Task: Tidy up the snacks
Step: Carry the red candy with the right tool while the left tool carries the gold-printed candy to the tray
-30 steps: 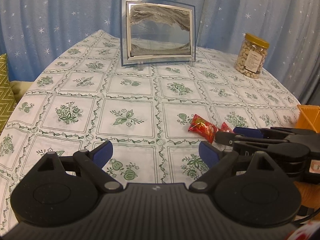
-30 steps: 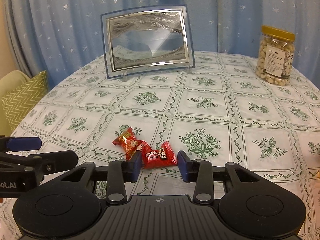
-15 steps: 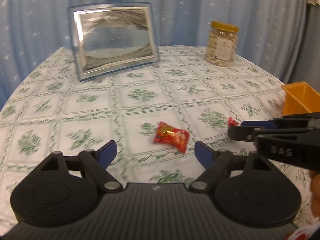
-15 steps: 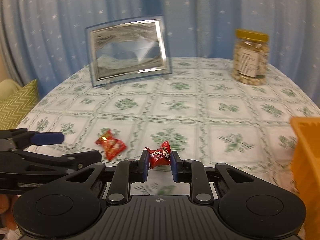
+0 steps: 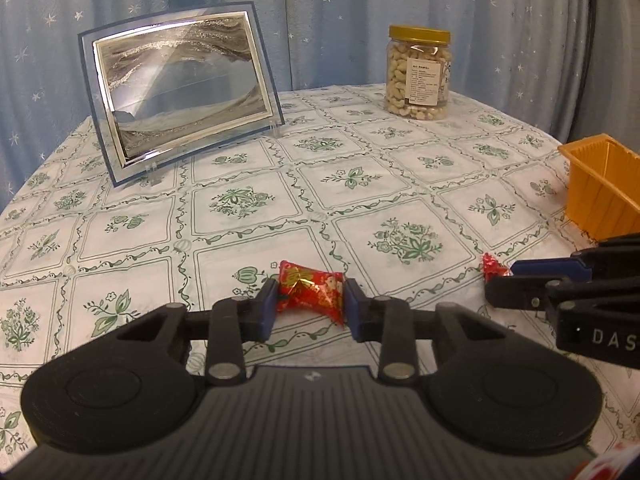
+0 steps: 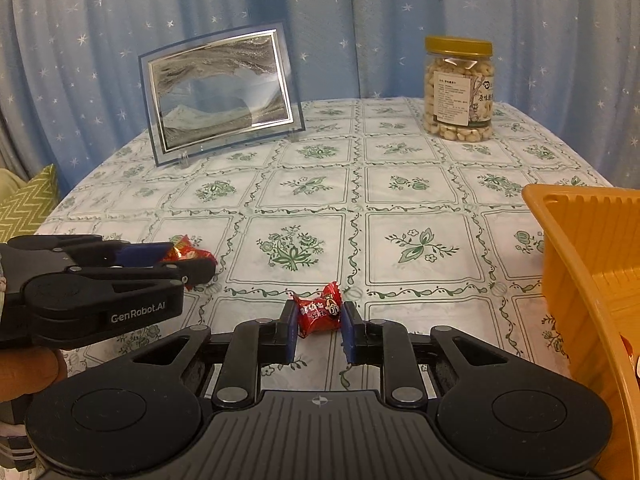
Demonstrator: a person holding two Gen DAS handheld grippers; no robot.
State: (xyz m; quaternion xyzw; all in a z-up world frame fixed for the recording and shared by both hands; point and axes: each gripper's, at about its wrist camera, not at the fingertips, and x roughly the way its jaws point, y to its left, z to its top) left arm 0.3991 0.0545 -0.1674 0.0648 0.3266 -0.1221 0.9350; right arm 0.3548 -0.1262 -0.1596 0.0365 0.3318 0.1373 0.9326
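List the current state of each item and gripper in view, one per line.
left gripper: jaws just closed, pressing on the gold-patterned red candy
right gripper: shut on the cartoon-print red candy
cashew jar: upright, lid on, fairly full
orange bin: open-topped, contents mostly hidden
sand picture frame: standing, tilted back

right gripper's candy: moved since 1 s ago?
Yes. The candy, clamped in the right gripper, has left the tablecloth beside the other candy and moved right, toward the orange bin.

Two wrist fisheyes, low over the table (image 5: 400, 184), facing the curtain (image 6: 360, 20), sharing the tabletop
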